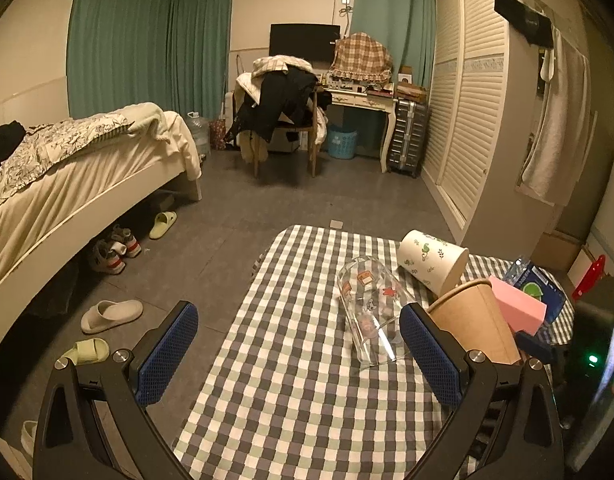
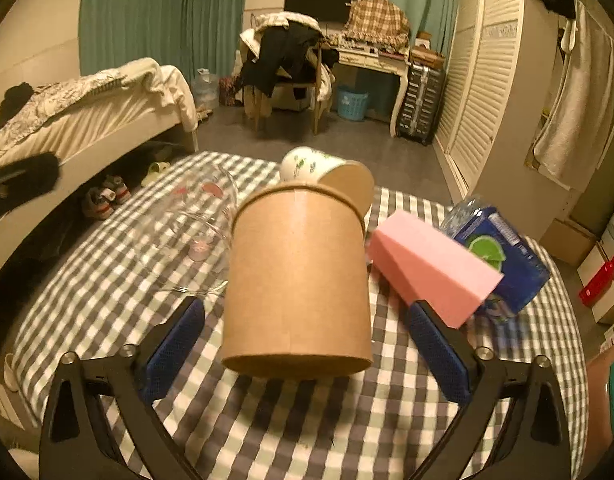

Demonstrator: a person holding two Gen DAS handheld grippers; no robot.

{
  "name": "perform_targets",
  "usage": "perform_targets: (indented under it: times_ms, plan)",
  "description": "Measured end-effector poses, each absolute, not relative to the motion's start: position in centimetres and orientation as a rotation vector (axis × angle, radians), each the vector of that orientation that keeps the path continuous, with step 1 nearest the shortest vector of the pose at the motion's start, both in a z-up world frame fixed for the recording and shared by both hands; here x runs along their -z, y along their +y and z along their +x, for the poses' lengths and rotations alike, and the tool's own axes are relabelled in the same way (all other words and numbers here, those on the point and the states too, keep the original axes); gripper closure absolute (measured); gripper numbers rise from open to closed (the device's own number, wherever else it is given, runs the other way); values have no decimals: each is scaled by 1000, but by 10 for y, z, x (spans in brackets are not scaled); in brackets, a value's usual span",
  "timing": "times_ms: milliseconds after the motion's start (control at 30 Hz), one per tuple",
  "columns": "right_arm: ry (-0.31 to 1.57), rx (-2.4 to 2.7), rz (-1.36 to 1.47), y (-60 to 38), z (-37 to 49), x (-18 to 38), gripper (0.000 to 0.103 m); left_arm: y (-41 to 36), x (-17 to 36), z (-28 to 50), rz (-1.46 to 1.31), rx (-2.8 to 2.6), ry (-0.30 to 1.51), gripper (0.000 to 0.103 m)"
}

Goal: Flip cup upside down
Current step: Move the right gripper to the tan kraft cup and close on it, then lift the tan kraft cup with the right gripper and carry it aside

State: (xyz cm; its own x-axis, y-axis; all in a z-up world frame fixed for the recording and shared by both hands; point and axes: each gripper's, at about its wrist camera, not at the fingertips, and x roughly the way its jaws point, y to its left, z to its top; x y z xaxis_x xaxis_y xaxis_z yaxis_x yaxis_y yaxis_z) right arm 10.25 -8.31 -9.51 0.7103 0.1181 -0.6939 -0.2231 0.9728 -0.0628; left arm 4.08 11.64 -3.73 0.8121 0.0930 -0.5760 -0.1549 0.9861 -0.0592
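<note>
A brown paper cup [image 2: 297, 280] stands on the checked tablecloth [image 2: 267, 420], narrow end down and rim up. My right gripper [image 2: 307, 344] is open, its blue pads either side of the cup's base without touching. The cup also shows in the left wrist view [image 1: 473, 320]. A clear glass [image 1: 371, 312] with printed pictures lies on its side; it also shows in the right wrist view [image 2: 187, 232]. A white leaf-print paper cup [image 1: 431, 260] lies on its side behind. My left gripper [image 1: 299, 352] is open and empty, left of the glass.
A pink sponge block [image 2: 427, 268] and a blue packet [image 2: 503, 256] lie right of the brown cup. The table's left edge [image 1: 235, 308] drops to the floor with slippers [image 1: 111, 316] and a bed [image 1: 67, 184]. A wardrobe [image 1: 479, 112] stands to the right.
</note>
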Motion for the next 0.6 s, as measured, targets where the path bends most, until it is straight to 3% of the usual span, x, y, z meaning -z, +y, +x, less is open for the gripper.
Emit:
perform_targets:
  times_ms: [133, 600]
  plan:
    - [786, -208, -108, -86, 103, 101, 26, 115, 38, 42, -97, -129, 613, 0]
    - [806, -94, -80, -107, 12, 90, 26, 90, 31, 27, -77, -64, 581, 0]
